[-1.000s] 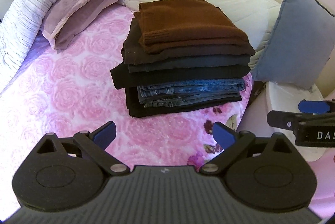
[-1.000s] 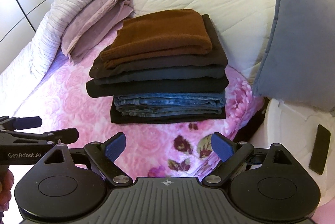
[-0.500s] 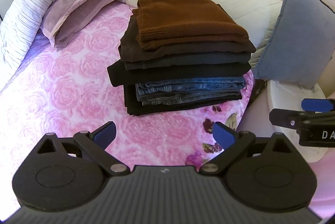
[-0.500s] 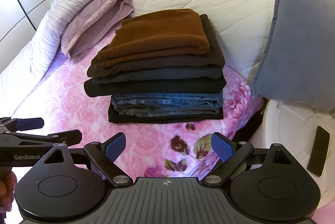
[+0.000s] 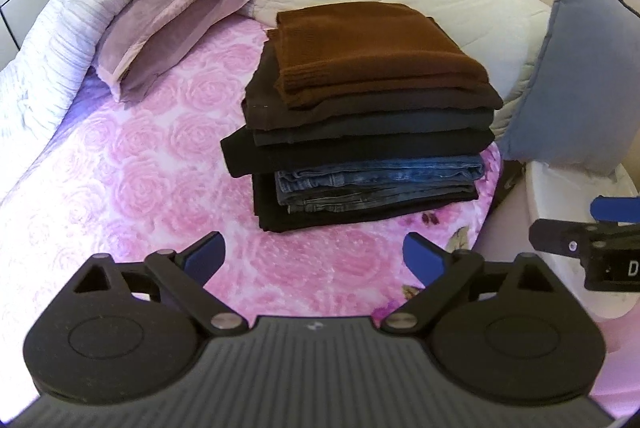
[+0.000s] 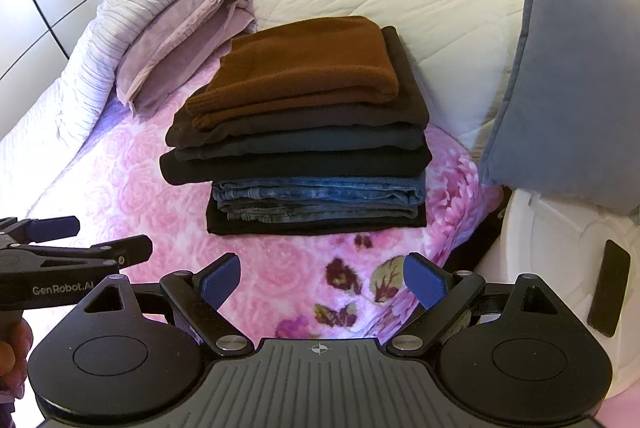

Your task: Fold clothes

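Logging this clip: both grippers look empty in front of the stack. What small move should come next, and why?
Probably ease both forward to the brown sweater topping the stack. The left gripper and right gripper are open, empty and short of it, and no unfolded garment is in view.

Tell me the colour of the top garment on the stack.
The top garment is rust brown, a ribbed knit; clearest in the right wrist view.

Ribbed brown knit (image 5: 372, 48) (matt) atop denim (image 5: 380, 174)
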A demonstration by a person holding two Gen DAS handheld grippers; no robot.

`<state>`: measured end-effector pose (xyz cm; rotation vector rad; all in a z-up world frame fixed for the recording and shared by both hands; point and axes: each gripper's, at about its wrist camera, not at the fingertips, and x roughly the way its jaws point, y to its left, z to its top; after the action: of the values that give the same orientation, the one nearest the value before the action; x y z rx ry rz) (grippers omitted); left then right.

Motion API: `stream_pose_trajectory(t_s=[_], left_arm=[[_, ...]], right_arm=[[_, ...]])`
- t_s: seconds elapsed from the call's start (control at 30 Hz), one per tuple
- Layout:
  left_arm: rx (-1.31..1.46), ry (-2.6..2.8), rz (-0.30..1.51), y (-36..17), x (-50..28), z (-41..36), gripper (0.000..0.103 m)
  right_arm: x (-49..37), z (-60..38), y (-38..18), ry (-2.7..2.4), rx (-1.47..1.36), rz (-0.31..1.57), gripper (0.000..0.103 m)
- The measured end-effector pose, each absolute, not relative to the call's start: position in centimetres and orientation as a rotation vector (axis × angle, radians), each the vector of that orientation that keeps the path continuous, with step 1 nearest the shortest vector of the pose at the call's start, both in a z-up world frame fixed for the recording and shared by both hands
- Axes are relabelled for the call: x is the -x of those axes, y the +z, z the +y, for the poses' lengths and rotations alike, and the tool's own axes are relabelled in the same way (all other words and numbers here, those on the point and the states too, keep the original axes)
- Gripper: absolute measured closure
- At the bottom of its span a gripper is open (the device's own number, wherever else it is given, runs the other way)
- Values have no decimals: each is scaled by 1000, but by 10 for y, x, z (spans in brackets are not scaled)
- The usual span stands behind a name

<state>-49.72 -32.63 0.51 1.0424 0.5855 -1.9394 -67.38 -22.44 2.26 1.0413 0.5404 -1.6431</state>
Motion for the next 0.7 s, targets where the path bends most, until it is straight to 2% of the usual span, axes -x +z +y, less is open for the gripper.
stream_pose_trajectory(t_s=[0.7], left_arm=[[-1074,-1937,590,-1,495,-325,9]], right_arm=[[669,-227,21,-1631,-1037,555,12]])
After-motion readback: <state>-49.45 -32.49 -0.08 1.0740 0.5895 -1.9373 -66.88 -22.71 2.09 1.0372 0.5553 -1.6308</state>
